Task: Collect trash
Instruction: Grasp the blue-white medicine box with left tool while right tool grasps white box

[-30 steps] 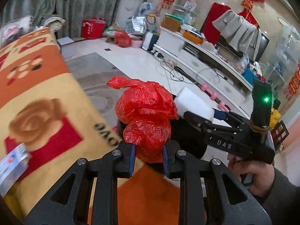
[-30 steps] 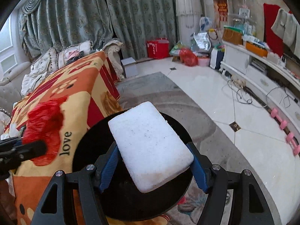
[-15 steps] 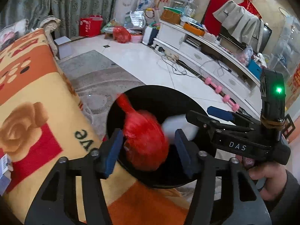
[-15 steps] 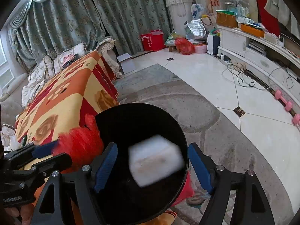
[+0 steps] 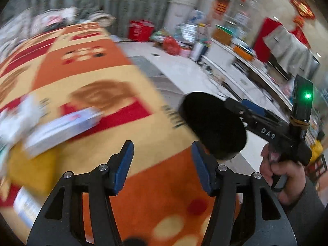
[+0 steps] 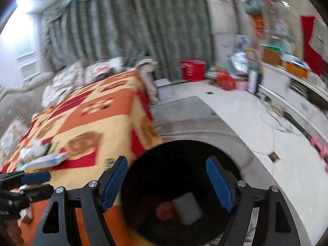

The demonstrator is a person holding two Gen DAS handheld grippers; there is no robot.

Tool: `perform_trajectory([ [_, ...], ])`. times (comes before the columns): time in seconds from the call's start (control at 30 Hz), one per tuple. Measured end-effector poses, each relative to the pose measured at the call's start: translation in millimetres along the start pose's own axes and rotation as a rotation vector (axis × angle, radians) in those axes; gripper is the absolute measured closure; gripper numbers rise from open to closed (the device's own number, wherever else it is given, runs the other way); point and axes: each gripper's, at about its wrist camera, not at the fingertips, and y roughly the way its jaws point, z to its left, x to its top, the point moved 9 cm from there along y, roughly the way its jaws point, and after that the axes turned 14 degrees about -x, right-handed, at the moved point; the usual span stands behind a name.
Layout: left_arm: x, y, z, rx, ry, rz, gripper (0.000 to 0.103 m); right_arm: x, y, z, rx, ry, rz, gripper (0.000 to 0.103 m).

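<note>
Both grippers hang open and empty: left gripper at lower centre over the blanket, right gripper over the black bin. Remaining trash, a flat box and crumpled tissue, lies mid-left; both look light, the box stiff enough to pinch across its edges

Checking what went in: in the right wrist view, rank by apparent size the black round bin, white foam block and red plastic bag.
1. Black round bin, largest.
2. White foam block, lying inside the bin.
3. Red plastic bag, beside the block; dim and blurred, so only slightly smaller, unsure.
</note>
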Motion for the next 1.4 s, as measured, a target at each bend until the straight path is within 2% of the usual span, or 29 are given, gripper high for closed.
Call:
perform_trajectory([
  [0.1, -25, -47, 37, 0.086, -0.093, -0.041, 0.046, -2, -11, 44, 0.079, -0.074, -0.006, 0.026],
  [0.17, -48, -82, 69, 0.179, -0.186, -0.068, 0.045, -4, -18, 68, 0.115, -0.126, -0.019, 0.026],
  [0.27, -79, -109, 105, 0.312, -0.315, -0.094, 0.042, -8, -21, 97, 0.145, -0.186, -0.029, 0.026],
  [0.3, -86, -112, 113, 0.335, -0.364, -0.104, 0.041, -9, -22, 108, 0.162, -0.2, -0.031, 0.026],
  [0.4, -101, -106, 129, 0.333, -0.488, -0.102, 0.041, -10, -19, 122, 0.184, -0.209, -0.029, 0.026],
  [0.47, -100, -93, 126, 0.286, -0.511, -0.105, 0.041, -12, -17, 129, 0.197, -0.215, -0.026, 0.026],
  [0.53, -96, -85, 121, 0.281, -0.523, -0.106, 0.041, -15, -17, 134, 0.205, -0.233, -0.026, 0.026],
  [0.63, -93, -78, 119, 0.296, -0.525, -0.116, 0.037, -19, -16, 139, 0.213, -0.26, -0.027, 0.026],
  [0.77, -91, -69, 113, 0.384, -0.436, -0.067, 0.035, -22, -18, 140, 0.236, -0.269, -0.025, 0.026],
  [0.87, -92, -69, 111, 0.408, -0.352, -0.042, 0.035, -25, -16, 152, 0.289, -0.292, -0.012, 0.026],
  [0.93, -94, -69, 108, 0.407, -0.305, -0.035, 0.036, -27, -13, 174, 0.354, -0.347, 0.005, 0.026],
  [1.1, -95, -79, 117, 0.391, -0.211, -0.004, 0.045, -33, -1, 235, 0.428, -0.606, 0.01, 0.026],
  [1.2, -101, -91, 123, 0.339, -0.179, 0.025, 0.046, -36, 4, 264, 0.463, -0.741, -0.012, 0.026],
  [1.33, -111, -101, 122, 0.227, -0.136, 0.067, 0.047, -51, 19, 294, 0.455, -0.929, -0.036, 0.026],
  [1.4, -117, -105, 123, 0.23, -0.129, 0.079, 0.046, -60, 31, 304, 0.417, -1.007, -0.045, 0.026],
])
